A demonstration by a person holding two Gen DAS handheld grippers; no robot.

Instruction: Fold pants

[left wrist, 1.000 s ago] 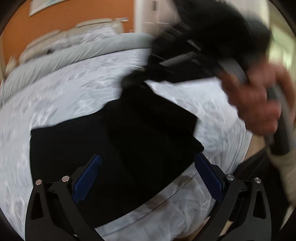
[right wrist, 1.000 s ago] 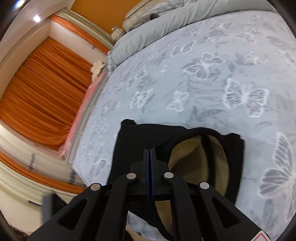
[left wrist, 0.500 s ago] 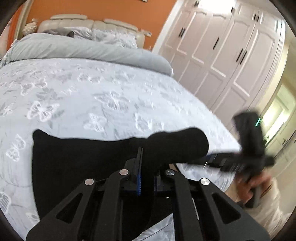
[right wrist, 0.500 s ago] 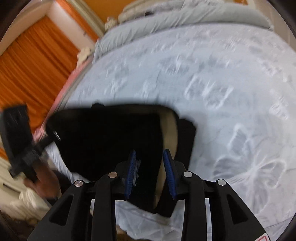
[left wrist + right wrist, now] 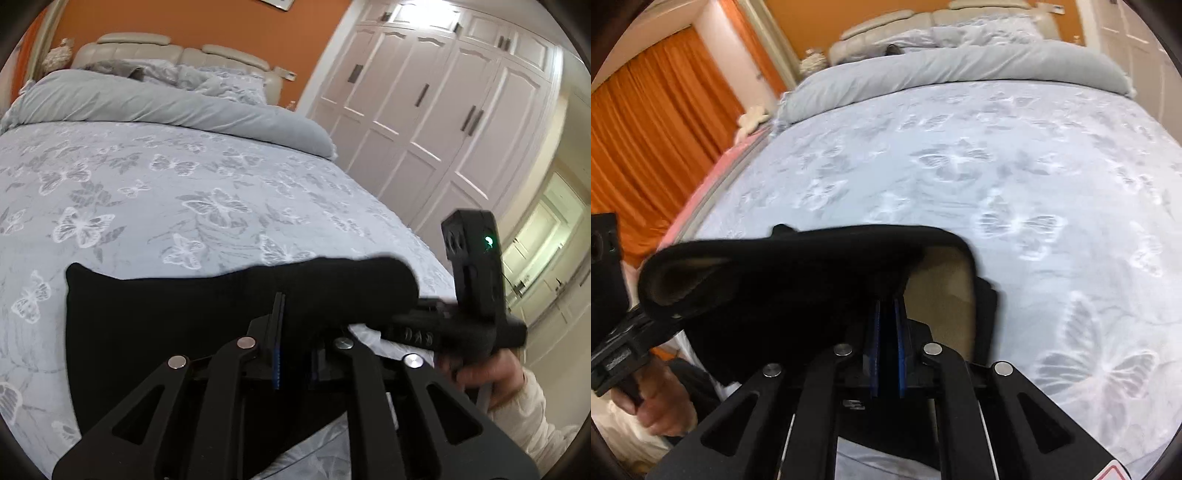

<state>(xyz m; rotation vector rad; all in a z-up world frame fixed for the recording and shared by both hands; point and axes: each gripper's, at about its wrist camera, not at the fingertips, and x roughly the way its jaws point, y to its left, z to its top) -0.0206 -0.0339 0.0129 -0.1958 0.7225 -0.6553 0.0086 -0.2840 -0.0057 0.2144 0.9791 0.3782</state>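
Observation:
Black pants (image 5: 166,314) with a tan fleece lining (image 5: 942,288) lie near the foot of a butterfly-print bed sheet (image 5: 184,192). My left gripper (image 5: 295,325) is shut on a raised fold of the black fabric, which hides its right finger. In the right wrist view the pants (image 5: 794,288) arch up in a rolled fold. My right gripper (image 5: 886,332) has that cloth between its blue pads, and its jaws are closing on it. A hand holds the right gripper's housing (image 5: 472,280) at the bed's right edge.
A rolled grey duvet (image 5: 166,107) and pillows lie at the head of the bed. White wardrobe doors (image 5: 443,110) stand along the right side, orange curtains (image 5: 646,129) along the left. A small white plush toy (image 5: 753,118) sits by the duvet's left end.
My left gripper went from wide open over the flat pants to shut on the fabric, and lifted it. My right gripper opened, shifted, and is shutting again on the fold.

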